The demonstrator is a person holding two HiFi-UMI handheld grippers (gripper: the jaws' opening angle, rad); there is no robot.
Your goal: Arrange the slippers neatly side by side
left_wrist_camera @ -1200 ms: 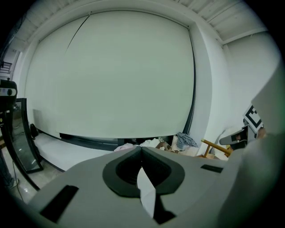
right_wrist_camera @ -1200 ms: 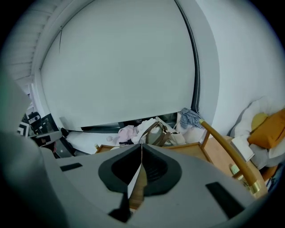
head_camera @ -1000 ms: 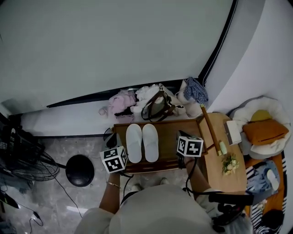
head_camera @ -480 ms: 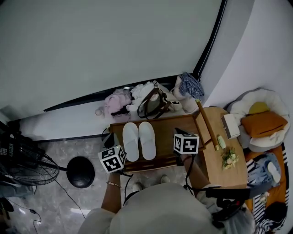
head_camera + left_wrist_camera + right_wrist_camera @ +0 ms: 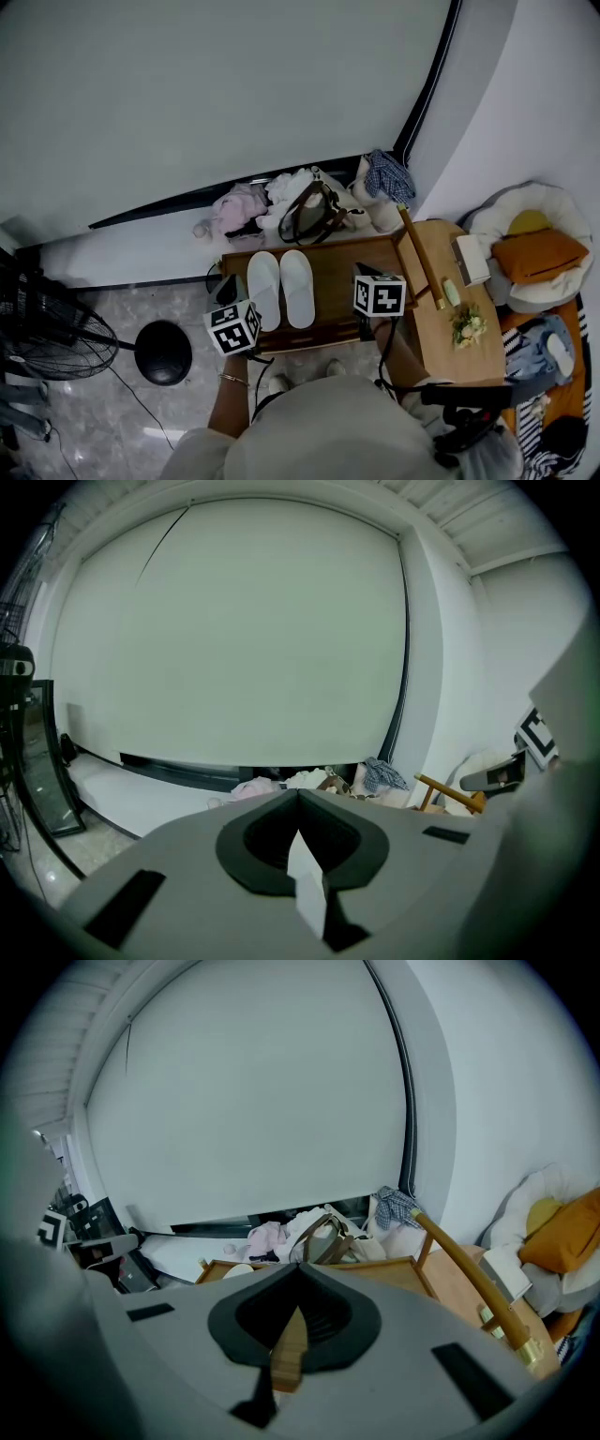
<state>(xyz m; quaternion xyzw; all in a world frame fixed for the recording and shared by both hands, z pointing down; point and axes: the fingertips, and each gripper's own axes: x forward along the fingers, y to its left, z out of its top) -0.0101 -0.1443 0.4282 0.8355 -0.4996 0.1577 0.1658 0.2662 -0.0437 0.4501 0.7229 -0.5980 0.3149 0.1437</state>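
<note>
Two white slippers point(image 5: 264, 291) point(image 5: 297, 288) lie side by side, toes away from me, on a low wooden bench point(image 5: 337, 281). My left gripper point(image 5: 229, 292) hovers at the bench's left end, just left of the left slipper, its marker cube nearer me. In the left gripper view its jaws point(image 5: 298, 793) meet at the tips with nothing held. My right gripper point(image 5: 364, 274) hangs over the bare right part of the bench, apart from the slippers. Its jaws point(image 5: 300, 1267) are shut and empty. A slipper's toe point(image 5: 236, 1270) peeks out beyond them.
Behind the bench lie a brown handbag point(image 5: 314, 214), pink clothes point(image 5: 239, 206) and a plaid cloth point(image 5: 386, 175). A wooden rod point(image 5: 420, 258) and a side table point(image 5: 450, 352) with flowers stand right. A fan point(image 5: 47, 328) and a black round base point(image 5: 164, 352) stand left.
The head view has shifted a little, so everything sits slightly left in the picture. The slippers and both grippers keep their places relative to the bench.
</note>
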